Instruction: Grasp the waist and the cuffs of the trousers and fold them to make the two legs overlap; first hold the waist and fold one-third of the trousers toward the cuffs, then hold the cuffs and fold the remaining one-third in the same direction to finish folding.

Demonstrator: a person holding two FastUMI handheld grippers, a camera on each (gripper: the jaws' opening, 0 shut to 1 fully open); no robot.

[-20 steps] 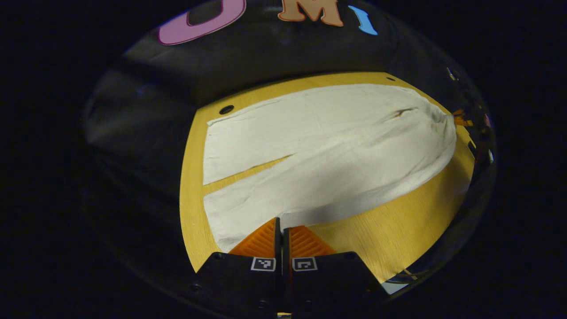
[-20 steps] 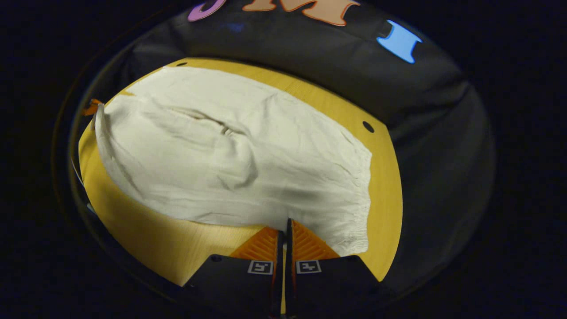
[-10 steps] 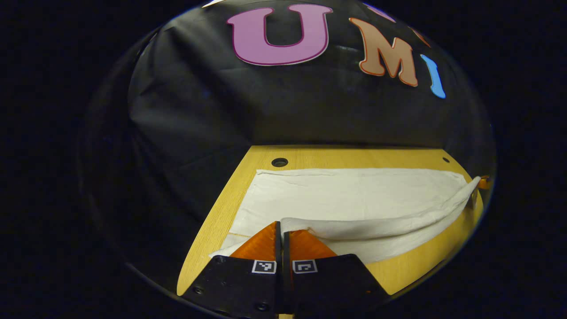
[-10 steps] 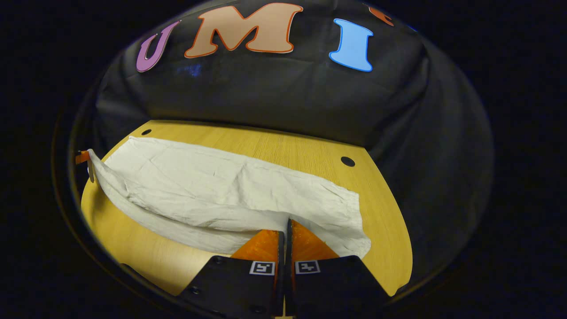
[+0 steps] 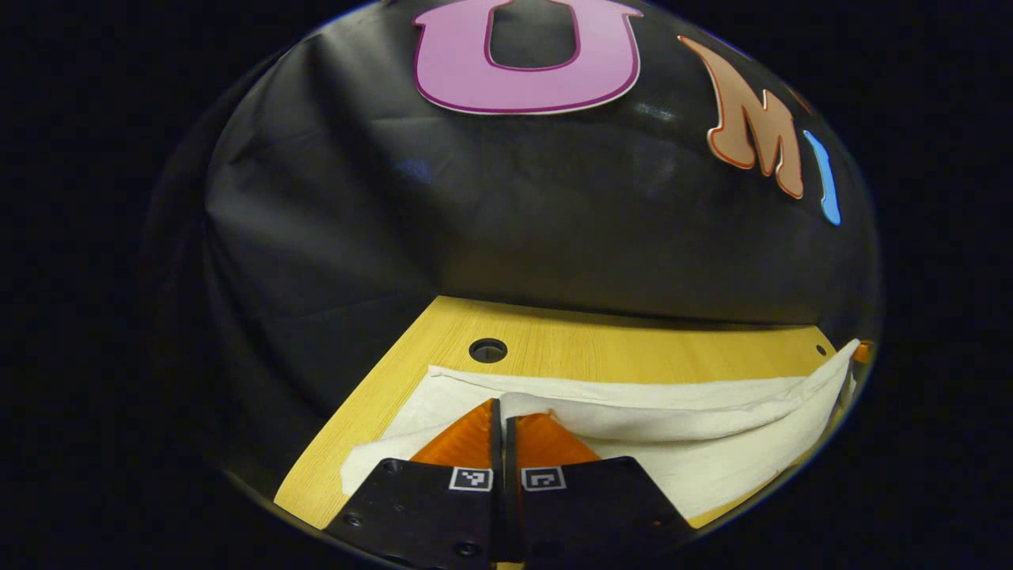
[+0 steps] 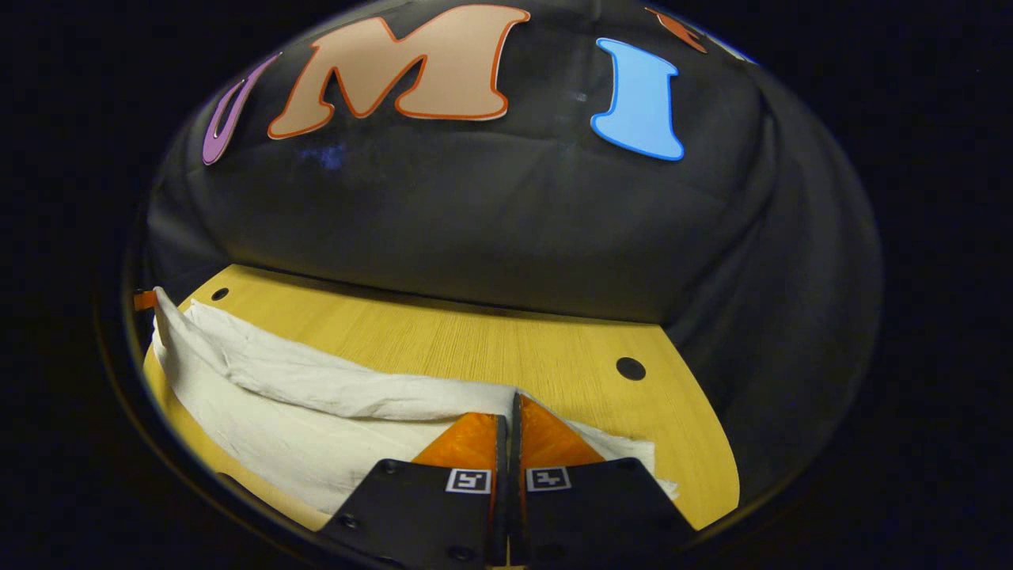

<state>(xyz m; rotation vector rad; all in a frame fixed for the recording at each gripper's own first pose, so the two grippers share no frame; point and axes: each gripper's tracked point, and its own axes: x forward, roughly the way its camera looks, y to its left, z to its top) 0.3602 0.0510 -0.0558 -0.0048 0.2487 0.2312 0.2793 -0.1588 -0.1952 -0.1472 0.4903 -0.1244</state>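
Across the wooden tabletop lie the pale trousers, one long edge lifted. I have my left claw clamped on that edge at one end and my right claw at the other. I judge the cloth light, limp, sagging between grips; holding hems keeps it taut.

Trousers lie on the table, wall behind.
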